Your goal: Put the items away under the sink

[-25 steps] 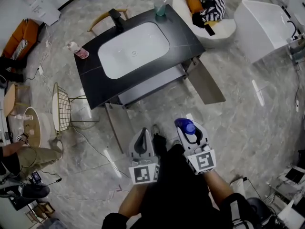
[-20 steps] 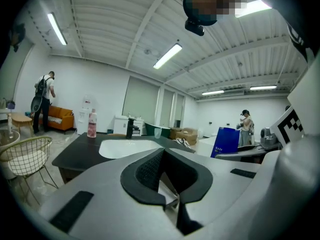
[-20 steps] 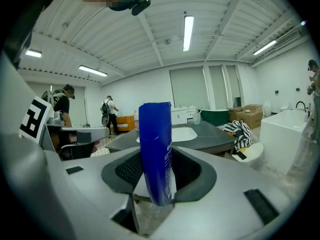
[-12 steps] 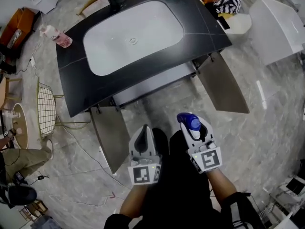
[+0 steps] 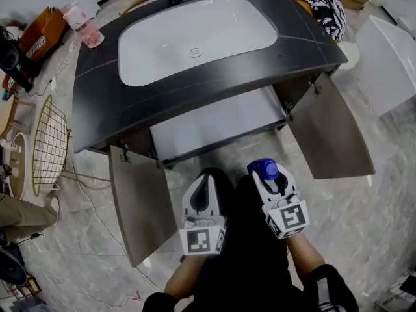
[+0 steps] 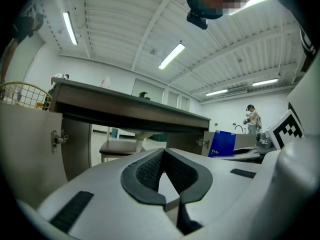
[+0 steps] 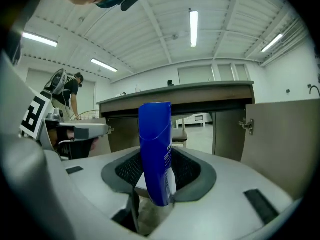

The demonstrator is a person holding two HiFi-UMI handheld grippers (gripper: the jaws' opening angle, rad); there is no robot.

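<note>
The left gripper [image 5: 207, 182] was held with jaws together, empty; beside it, the right gripper [image 5: 269, 177] was clamped on a blue bottle [image 7: 155, 149]

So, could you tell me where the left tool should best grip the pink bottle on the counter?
Grip the pink bottle across its round body, below the pale cap, coming level from the counter's left edge. It seems to stand upright at that corner with nothing beside it, and the left tool is empty.

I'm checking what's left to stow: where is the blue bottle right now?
The blue bottle is clamped in the right gripper, low in the head view, just in front of the open sink cabinet and beside the shut left gripper.
</note>
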